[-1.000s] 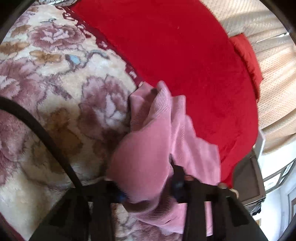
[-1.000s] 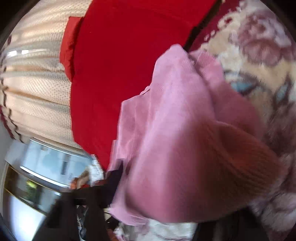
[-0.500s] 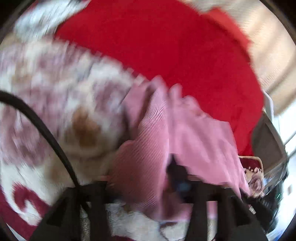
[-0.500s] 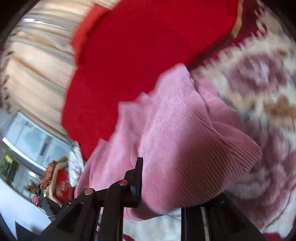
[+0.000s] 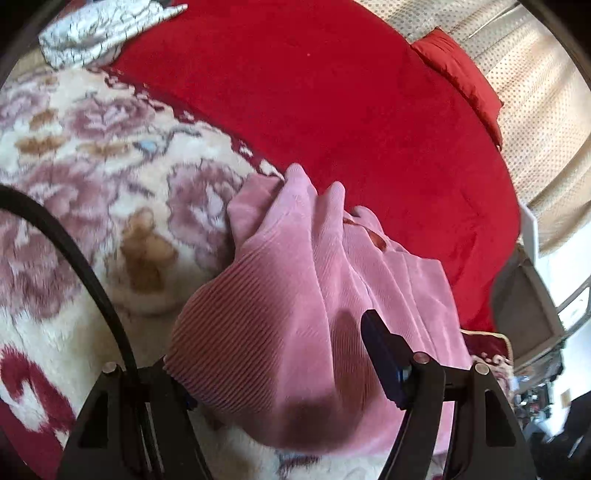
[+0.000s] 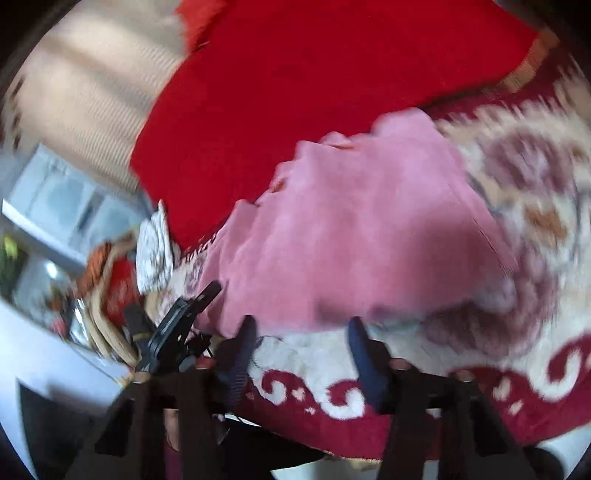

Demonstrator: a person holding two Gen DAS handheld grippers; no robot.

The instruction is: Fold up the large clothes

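Both grippers gape: left gripper [image 5: 280, 369] straddles the pink ribbed knit garment [image 5: 314, 288]; right gripper [image 6: 301, 354] holds nothing, the garment at 12 o'clock.

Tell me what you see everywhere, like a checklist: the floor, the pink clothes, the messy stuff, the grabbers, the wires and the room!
Surface: flowery cream and maroon rug, with a red blanket beyond it.
Job's things: pink ribbed garment, bunched up, lying across the rug and the blanket's edge.
Clutter: white crinkled cloth at the far corner.
Grippers: left gripper spread wide with the garment bulging between its fingers; right gripper open, nothing in it, just short of the garment's near edge.
Cables: one black cable arcing over the rug.
Surroundings: cream dotted curtains; the right view is blurred.
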